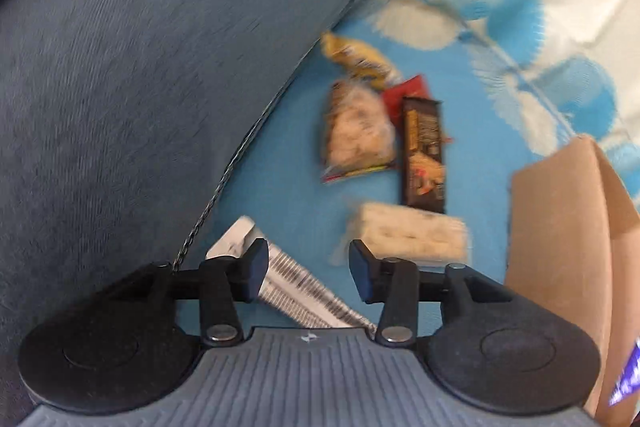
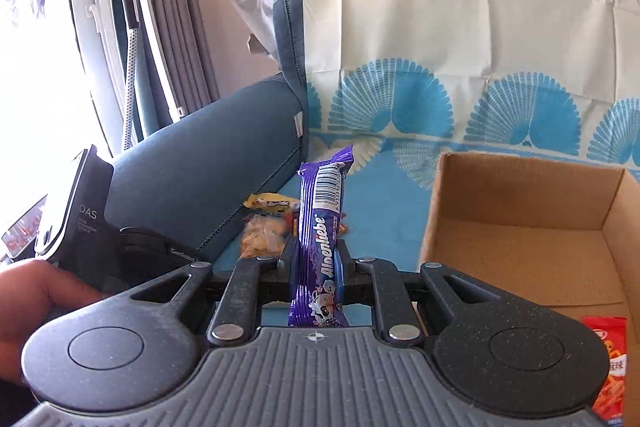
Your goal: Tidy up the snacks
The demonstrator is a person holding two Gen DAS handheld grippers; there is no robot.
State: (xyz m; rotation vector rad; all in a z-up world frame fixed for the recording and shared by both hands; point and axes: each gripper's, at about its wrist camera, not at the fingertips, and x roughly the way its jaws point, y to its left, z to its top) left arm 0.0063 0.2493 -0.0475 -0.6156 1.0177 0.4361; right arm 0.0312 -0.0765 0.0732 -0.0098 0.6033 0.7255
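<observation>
My left gripper [image 1: 308, 269] is open and empty above a white barcode packet [image 1: 296, 287] on the blue cloth. Ahead lie a white speckled bar [image 1: 416, 237], a dark brown bar [image 1: 424, 151], a clear bag of pale snacks [image 1: 356, 131], a red packet [image 1: 404, 91] and a yellow packet [image 1: 360, 57]. My right gripper [image 2: 316, 269] is shut on a purple Alpenliebe bar [image 2: 320, 227], held upright left of the open cardboard box [image 2: 520, 227]. A red snack packet [image 2: 608, 367] lies in the box's near corner. The box also shows in the left wrist view [image 1: 560, 247].
A dark blue sofa armrest [image 1: 160, 87] runs along the left, also in the right wrist view [image 2: 200, 179]. The blue-and-white patterned cloth [image 2: 460, 67] covers seat and backrest. A hand holds the left gripper body [image 2: 80, 227]. Window and curtain stand far left.
</observation>
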